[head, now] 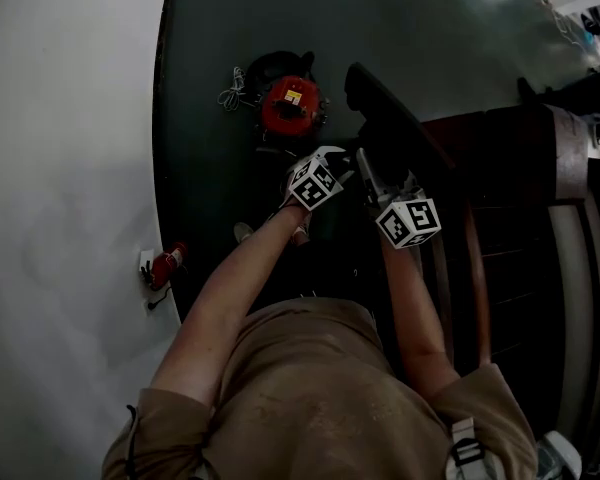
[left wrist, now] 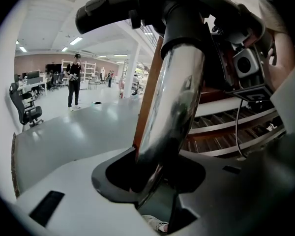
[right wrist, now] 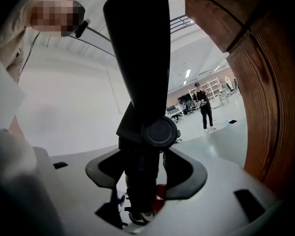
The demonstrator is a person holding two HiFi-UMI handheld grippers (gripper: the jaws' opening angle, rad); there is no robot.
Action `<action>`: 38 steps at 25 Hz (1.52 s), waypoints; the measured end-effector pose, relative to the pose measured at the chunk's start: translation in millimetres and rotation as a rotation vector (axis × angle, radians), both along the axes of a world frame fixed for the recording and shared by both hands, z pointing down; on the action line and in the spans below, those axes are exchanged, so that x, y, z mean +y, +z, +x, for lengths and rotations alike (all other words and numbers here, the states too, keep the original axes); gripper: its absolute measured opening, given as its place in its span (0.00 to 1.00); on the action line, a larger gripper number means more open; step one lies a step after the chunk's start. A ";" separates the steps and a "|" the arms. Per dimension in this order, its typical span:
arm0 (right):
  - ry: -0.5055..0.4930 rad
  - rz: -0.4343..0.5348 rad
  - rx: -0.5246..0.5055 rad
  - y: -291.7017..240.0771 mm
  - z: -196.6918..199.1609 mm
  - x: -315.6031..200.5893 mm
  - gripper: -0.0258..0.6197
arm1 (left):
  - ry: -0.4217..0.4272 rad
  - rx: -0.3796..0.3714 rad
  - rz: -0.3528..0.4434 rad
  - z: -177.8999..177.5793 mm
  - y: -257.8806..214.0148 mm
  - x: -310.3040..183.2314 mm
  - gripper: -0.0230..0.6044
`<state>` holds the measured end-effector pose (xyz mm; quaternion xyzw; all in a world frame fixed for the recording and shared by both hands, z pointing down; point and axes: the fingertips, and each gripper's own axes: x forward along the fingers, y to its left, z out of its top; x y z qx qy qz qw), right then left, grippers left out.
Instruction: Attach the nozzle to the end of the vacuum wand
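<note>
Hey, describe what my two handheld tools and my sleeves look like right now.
The left tool and right tool have broad pale grey jaws with dark curved pads. The left cube and right cube are white with black square markers. You wear a tan short-sleeved shirt.

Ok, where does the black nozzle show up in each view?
Head view: the nozzle at centre, right of the red vacuum.
Left gripper view: across the top, above the chrome wand.
Right gripper view: centre, held between the jaws.
Shared landmark: the brown wooden furniture.
</note>
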<state>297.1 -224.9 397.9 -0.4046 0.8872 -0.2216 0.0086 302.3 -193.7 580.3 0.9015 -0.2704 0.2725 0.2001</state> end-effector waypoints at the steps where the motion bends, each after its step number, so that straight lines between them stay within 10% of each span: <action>1: -0.001 0.006 0.007 -0.6 0.2 -0.3 0.40 | 0.007 -0.004 0.002 1.2 -0.4 -0.3 0.30; 38: 0.093 0.029 -0.074 12.6 1.8 13.0 0.39 | 0.205 0.013 0.069 14.0 2.3 26.3 0.28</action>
